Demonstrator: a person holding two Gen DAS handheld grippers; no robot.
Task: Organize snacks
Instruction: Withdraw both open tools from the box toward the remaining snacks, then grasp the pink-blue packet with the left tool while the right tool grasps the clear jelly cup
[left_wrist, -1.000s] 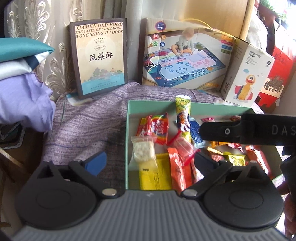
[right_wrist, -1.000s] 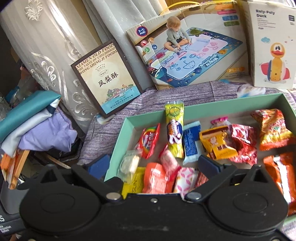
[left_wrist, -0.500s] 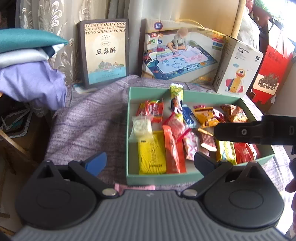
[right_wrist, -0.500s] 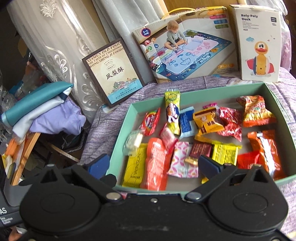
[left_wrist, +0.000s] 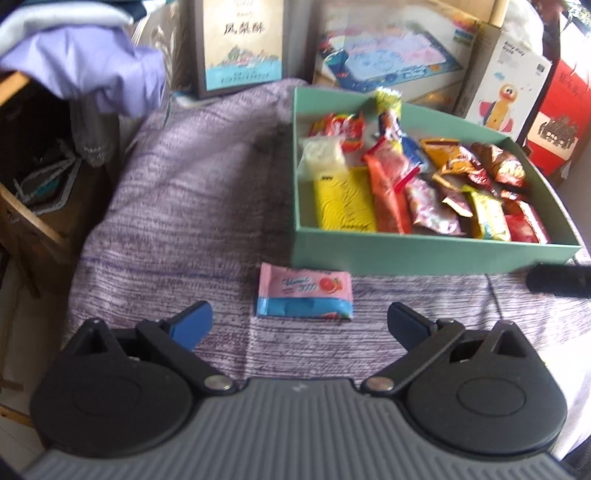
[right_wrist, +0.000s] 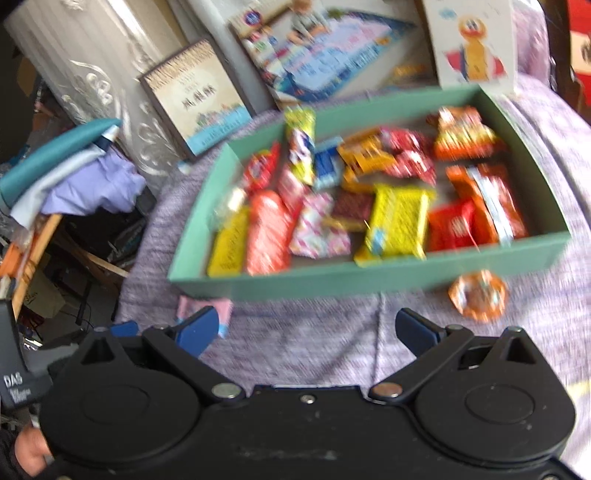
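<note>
Just beyond the empty left claw (left_wrist: 299, 321) lies the pink packet (left_wrist: 304, 291).

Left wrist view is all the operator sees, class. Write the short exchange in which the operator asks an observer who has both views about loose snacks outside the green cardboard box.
Operator: I see one flat pink and blue packet on the purple woven cloth in front of the green cardboard box. Is any other snack loose?
Observer: Yes. A crumpled orange wrapped snack lies on the cloth beside the box's front wall, toward its right end.
Operator: Is the right gripper holding anything?
Observer: No. The right gripper is open, with nothing between its fingers.
</note>
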